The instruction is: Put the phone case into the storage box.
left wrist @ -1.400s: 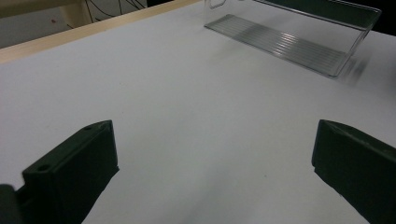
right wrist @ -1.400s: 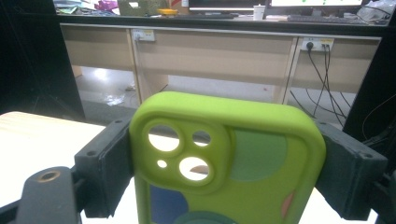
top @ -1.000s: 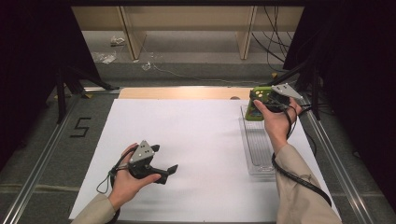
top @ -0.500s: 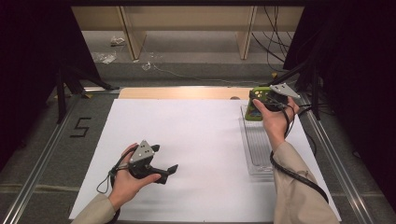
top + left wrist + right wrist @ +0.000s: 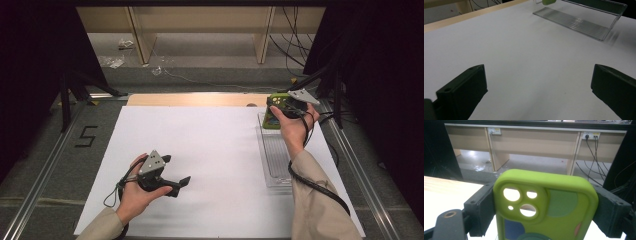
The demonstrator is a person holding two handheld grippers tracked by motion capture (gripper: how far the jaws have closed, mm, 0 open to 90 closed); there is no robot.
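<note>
Green phone case [image 5: 544, 205] in raised right gripper [image 5: 280, 107]

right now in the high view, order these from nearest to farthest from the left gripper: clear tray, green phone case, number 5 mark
1. Number 5 mark, off the white sheet to the left gripper's left.
2. Clear tray, across the sheet on the right side.
3. Green phone case, at the tray's far end, clamped in the right gripper.

Gripped a lime-green phone case [image 5: 544, 202] by its sides in the right claw [image 5: 546, 207], camera cutouts facing the lens.
</note>
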